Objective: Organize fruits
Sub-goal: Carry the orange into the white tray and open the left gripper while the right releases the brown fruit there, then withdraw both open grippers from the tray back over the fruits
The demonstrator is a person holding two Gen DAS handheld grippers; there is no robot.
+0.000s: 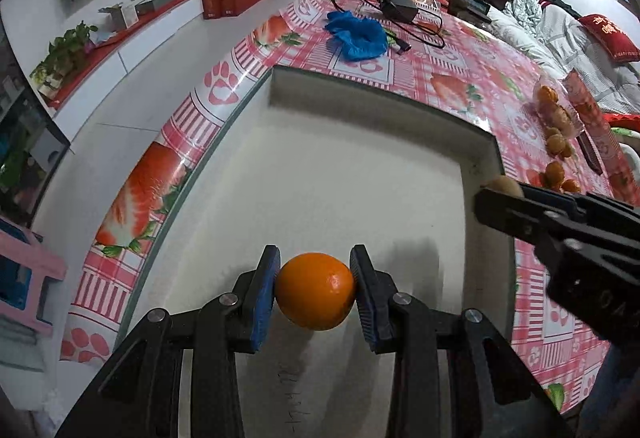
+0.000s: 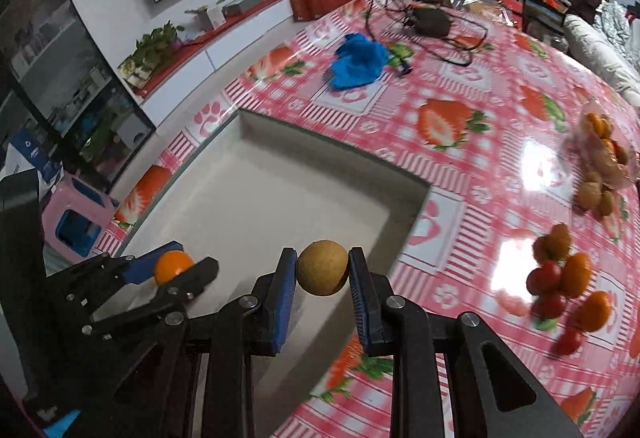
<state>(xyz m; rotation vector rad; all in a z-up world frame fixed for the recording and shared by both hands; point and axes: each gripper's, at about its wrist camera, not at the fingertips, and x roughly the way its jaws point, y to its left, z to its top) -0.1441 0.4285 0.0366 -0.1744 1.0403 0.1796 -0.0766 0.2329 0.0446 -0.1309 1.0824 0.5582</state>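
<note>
My left gripper (image 1: pixel 315 292) is shut on an orange (image 1: pixel 316 292) and holds it over the white tray (image 1: pixel 360 173). My right gripper (image 2: pixel 322 269) is shut on a brownish-yellow round fruit (image 2: pixel 322 268) above the tray's right rim (image 2: pixel 416 205). The left gripper with the orange (image 2: pixel 173 266) shows at the left in the right wrist view. The right gripper (image 1: pixel 500 197) with its fruit (image 1: pixel 505 185) shows at the right in the left wrist view. Loose fruits (image 2: pixel 568 278) lie on the tablecloth to the right, blurred.
The table has a pink strawberry-print cloth (image 2: pixel 452 125). A blue cloth (image 2: pixel 360 61) and a black adapter with cables (image 2: pixel 430 21) lie farther back. A bag of small fruits (image 1: pixel 554 113) sits at the right. The table's left edge drops to the floor.
</note>
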